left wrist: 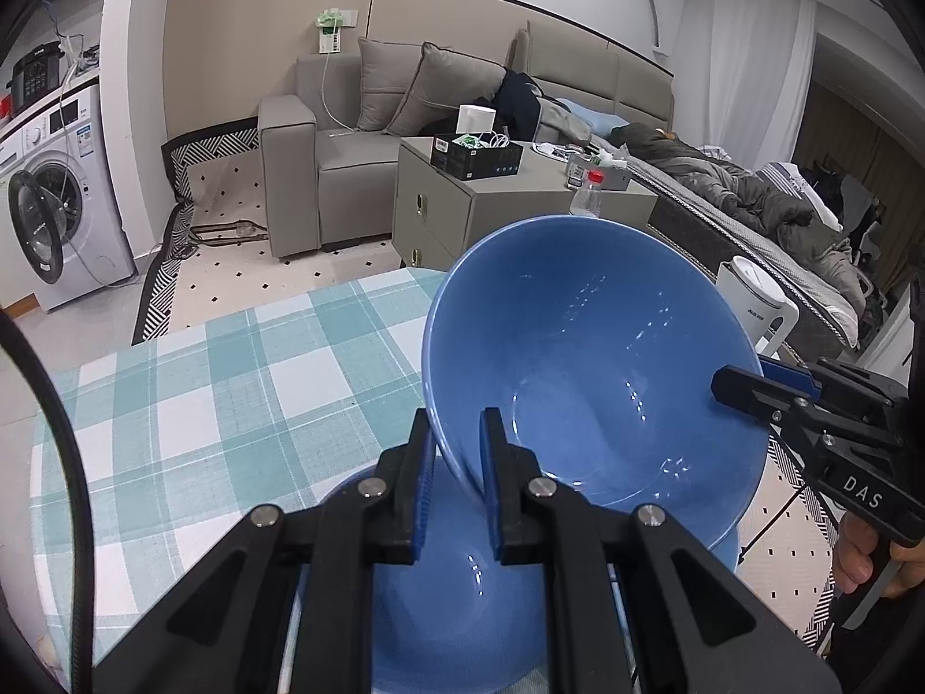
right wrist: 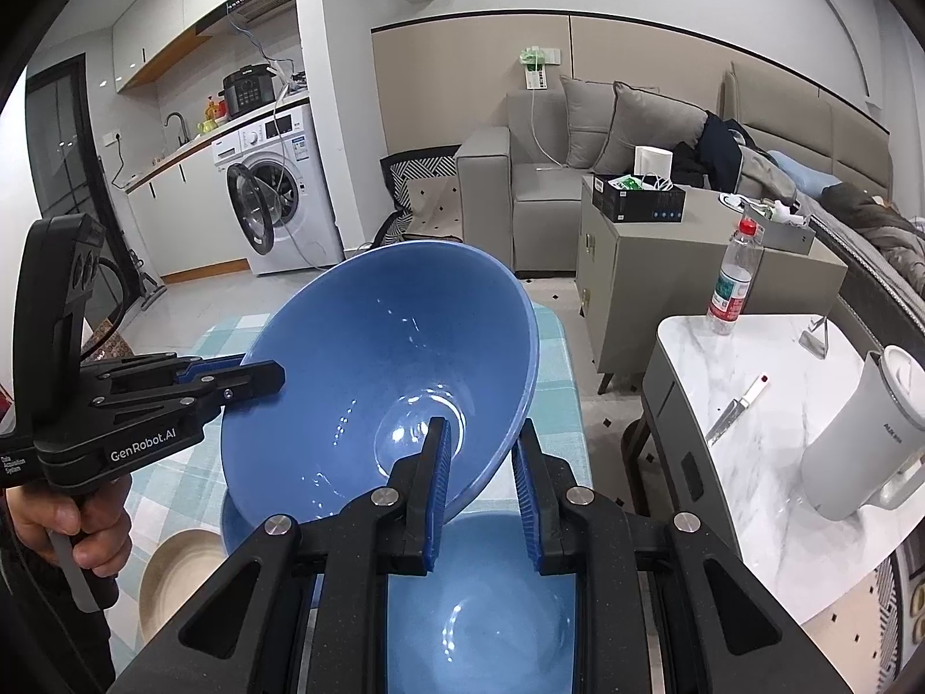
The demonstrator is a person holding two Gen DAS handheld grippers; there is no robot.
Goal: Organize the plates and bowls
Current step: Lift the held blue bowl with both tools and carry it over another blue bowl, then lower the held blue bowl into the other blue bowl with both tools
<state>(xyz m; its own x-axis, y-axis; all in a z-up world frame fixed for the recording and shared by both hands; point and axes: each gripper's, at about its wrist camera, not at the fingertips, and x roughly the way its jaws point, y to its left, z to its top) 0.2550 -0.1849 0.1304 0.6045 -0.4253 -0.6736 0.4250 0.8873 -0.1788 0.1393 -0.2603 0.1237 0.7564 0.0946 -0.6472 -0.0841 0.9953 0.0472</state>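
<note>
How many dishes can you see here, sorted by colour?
Blue: 2, the tilted blue bowl held in the air and a second blue bowl under it.
Beige: 1, a beige dish beside them, only partly in view.
Total: 3

Checked worktop (left wrist: 191, 405) bare and open on its left side, second blue bowl (right wrist: 480, 607) directly under the lifted tilted blue bowl (left wrist: 584, 358), beige plate (right wrist: 179, 572) just beside it, white kettle (right wrist: 867, 434), bottle (right wrist: 734, 277) and knife (right wrist: 734, 408) crowding the marble side table (right wrist: 751, 491) to the right
</note>
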